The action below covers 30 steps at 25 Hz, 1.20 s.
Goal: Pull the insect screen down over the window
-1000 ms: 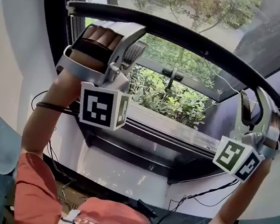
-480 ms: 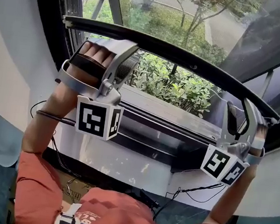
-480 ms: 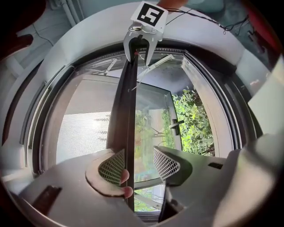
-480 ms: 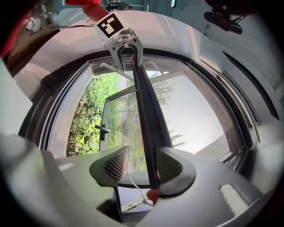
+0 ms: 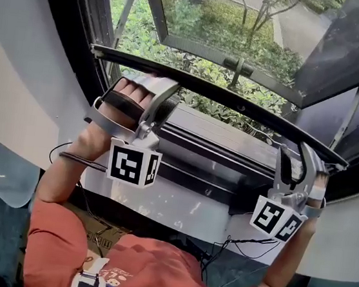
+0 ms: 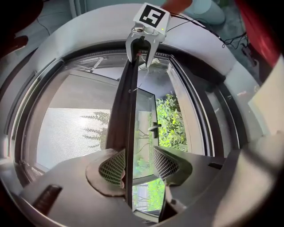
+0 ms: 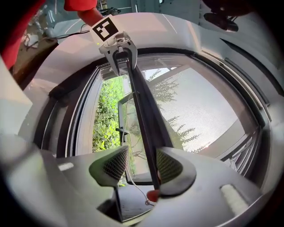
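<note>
The insect screen's dark bottom bar (image 5: 236, 104) slants across the window from upper left to lower right. Grey mesh (image 6: 73, 133) hangs behind it. My left gripper (image 5: 167, 93) is hooked over the bar near its left end. In the left gripper view the bar (image 6: 126, 111) rests against one pad (image 6: 112, 166), with a gap to the other. My right gripper (image 5: 298, 159) straddles the bar's right end. Its jaws have just been opening, with the bar (image 7: 146, 128) between them and against one pad (image 7: 171, 167). A red pull knob (image 7: 153, 195) dangles on a cord.
Beneath the bar lies the dark sill (image 5: 218, 144). An open casement sash with a handle (image 5: 239, 66) swings outward over green bushes (image 5: 138, 30). Black cables (image 5: 238, 244) trail under the sill, and curved white wall (image 5: 17, 87) flanks the frame.
Both grippers and the bar have come down together. The gap between bar and sill has shrunk and more mesh shows above the bar.
</note>
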### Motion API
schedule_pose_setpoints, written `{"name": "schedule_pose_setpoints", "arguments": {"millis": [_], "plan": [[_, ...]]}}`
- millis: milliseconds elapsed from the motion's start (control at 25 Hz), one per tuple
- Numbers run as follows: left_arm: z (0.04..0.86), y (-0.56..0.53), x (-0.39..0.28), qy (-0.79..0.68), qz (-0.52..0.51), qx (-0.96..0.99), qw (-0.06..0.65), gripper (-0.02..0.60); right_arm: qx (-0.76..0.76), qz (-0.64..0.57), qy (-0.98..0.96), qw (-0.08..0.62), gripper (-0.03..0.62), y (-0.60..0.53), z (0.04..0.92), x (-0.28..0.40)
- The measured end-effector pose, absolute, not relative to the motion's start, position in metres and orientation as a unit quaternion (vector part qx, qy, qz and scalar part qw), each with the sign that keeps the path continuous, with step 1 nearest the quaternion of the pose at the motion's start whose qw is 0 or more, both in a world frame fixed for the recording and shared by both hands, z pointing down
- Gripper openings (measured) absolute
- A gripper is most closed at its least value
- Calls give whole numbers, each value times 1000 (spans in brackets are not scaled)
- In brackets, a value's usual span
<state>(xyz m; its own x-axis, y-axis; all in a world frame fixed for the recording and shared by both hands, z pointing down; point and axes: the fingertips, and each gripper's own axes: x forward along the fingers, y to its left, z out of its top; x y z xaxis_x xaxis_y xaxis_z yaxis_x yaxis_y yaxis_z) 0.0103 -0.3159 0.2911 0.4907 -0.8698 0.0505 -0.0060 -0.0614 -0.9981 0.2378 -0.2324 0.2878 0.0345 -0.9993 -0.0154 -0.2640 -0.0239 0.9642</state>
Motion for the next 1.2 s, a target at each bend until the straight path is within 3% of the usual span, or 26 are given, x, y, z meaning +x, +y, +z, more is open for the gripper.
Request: {"name": "schedule_pose_setpoints", "arguments": {"millis": [1200], "plan": [[444,-300,2,256,-446,-703,492,198,533,-308,-632,470,207,-225,440,230]]}}
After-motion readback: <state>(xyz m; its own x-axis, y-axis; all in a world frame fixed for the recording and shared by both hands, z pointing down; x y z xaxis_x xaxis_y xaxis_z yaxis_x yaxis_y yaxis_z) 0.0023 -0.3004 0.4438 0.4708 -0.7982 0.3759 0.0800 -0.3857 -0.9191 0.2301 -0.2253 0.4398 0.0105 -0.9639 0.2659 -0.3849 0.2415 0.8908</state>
